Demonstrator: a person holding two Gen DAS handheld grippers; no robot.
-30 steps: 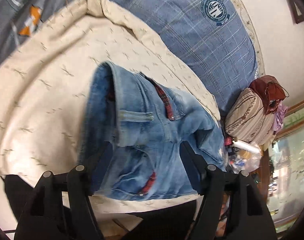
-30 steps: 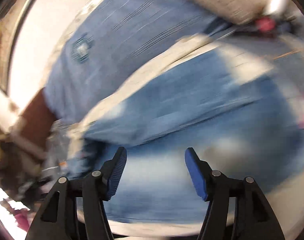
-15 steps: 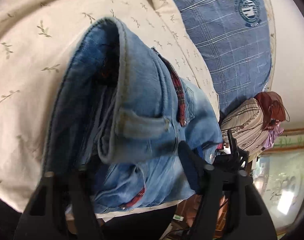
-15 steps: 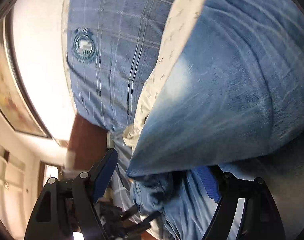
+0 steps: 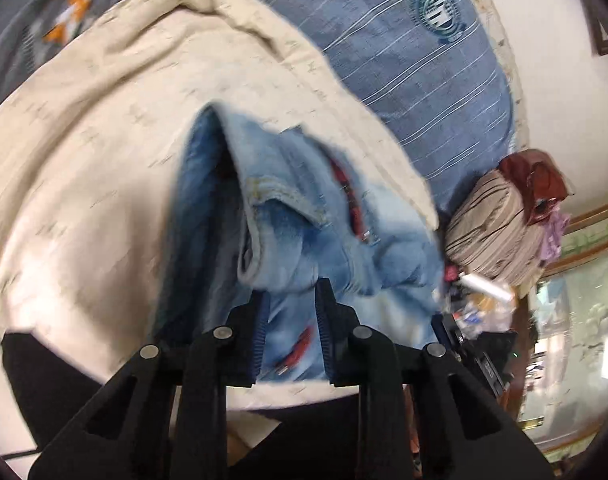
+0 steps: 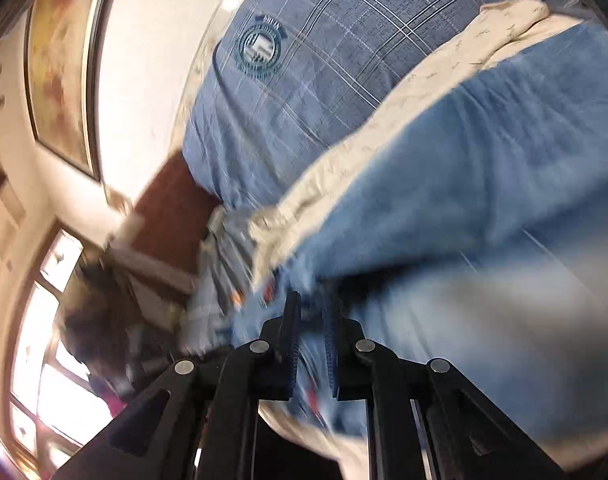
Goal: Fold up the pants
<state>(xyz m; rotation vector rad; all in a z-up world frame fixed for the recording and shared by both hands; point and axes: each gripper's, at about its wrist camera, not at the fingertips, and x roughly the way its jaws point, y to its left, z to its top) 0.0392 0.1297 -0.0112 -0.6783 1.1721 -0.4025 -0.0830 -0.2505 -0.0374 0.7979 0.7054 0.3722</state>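
Observation:
Light blue denim pants [image 5: 288, 216] with red trim lie bunched on a cream leaf-print sheet [image 5: 88, 168]. My left gripper [image 5: 291, 296] is shut on a fold of the pants near their near edge and holds the cloth raised into a peak. In the right wrist view the pants [image 6: 484, 184] fill the right side. My right gripper [image 6: 313, 308] is shut on the pants at their left end. Both views are blurred.
A blue plaid pillow with a round crest [image 5: 416, 52] lies behind the sheet; it also shows in the right wrist view [image 6: 304, 80]. A striped bundle [image 5: 492, 228] and a red-brown bag [image 5: 536, 176] sit at the right. A framed picture [image 6: 60, 64] hangs on the wall.
Both grippers were open around the pants and have closed on the denim. The left gripper has drawn back and lifted the cloth; the right view has swung and blurred.

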